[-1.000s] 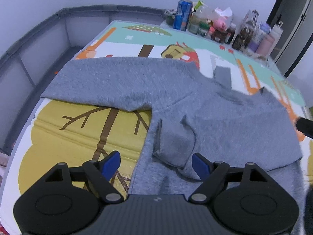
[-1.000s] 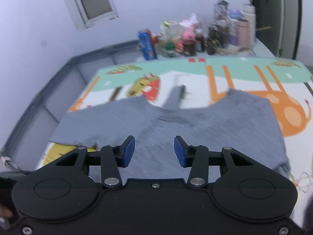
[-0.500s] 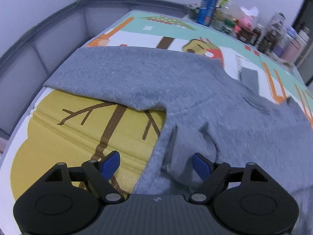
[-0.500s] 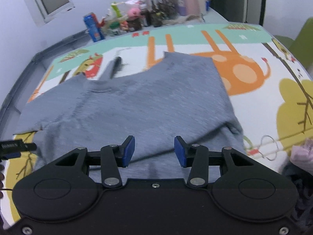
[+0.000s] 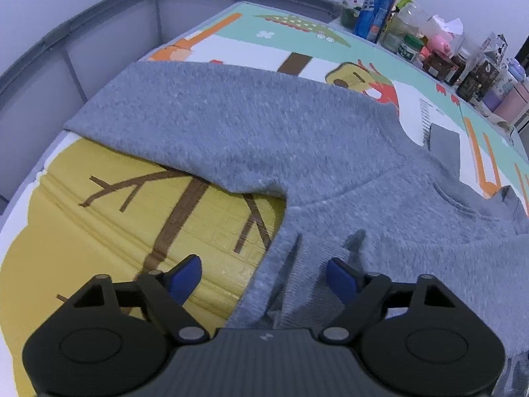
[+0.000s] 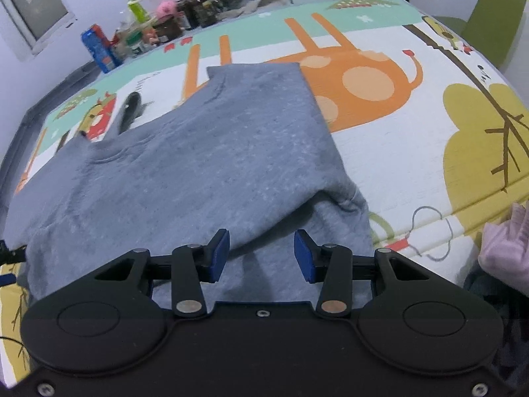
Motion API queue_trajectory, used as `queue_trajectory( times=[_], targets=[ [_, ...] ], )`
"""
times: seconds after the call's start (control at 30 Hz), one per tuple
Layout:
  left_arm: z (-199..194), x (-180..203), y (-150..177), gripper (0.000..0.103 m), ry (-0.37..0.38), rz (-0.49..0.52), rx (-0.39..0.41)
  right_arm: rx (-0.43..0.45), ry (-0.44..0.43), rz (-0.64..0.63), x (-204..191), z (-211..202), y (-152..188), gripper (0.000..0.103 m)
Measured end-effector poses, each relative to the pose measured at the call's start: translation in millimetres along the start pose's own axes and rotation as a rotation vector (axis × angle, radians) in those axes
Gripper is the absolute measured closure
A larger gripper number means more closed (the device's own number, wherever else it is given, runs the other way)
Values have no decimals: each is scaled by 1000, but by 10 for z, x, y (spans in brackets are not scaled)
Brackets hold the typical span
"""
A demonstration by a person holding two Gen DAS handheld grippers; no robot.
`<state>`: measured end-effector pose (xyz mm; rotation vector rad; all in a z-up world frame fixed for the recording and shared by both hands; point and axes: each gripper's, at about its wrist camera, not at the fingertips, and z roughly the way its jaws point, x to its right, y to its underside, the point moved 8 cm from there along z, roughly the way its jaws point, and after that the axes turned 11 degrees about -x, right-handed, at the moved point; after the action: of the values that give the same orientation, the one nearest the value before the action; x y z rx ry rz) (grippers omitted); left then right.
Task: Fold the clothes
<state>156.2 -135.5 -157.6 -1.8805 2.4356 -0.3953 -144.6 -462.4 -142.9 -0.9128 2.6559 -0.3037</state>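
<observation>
Lying across the cartoon play mat (image 6: 380, 76), the grey sweatshirt (image 5: 297, 139) looks only partly folded. One sleeve (image 5: 185, 112) reaches out flat to the far left, over the yellow tree print. On the right side, a sleeve or side panel seems already turned in over the body (image 6: 251, 122), leaving a straight edge beside the orange animal print. Near the hem the cloth is rucked, with a small flap (image 5: 307, 264) doubled up in front of the left gripper.

Both tools hover low at the near edge, holding nothing. The left gripper (image 5: 263, 276) has its jaws wide apart, one blue pad over bare mat, the other over the crumpled flap. The right gripper (image 6: 261, 254) has its jaws apart too, poised above a raised fold of fabric near the hem.

By my reckoning, the work is early to middling: the left sleeve must come in yet, the hem smoothed, and the body folded up. A pink garment (image 6: 506, 241) waits at the near right edge. Bottles and cans (image 5: 416, 43) crowd the far side, well apart from the sweatshirt
</observation>
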Motion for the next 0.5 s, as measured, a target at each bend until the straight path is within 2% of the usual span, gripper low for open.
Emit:
queue_trajectory(
  times=[0.07,0.13,0.2,0.33,0.4,0.5],
  targets=[
    [37,27,21,38,8,13,-22,-4,2,10,15,37,-44,61],
    [63,34,42,41,-1,21,-40,-11,-1,22,29,84,-65,61],
    [34,23,49,41,-1,16,-33,-19,-4,31,39,119,-74,61],
    [-62,11,49,24,38,21,-5,-26,-9,39,47,154,-74,61],
    [-56,20,34,24,74,7,-19,-31,-11,46,52,171,-70,61],
    [-25,41,8,32,128,-19,-51,-35,-9,56,59,192,-67,61]
  ],
)
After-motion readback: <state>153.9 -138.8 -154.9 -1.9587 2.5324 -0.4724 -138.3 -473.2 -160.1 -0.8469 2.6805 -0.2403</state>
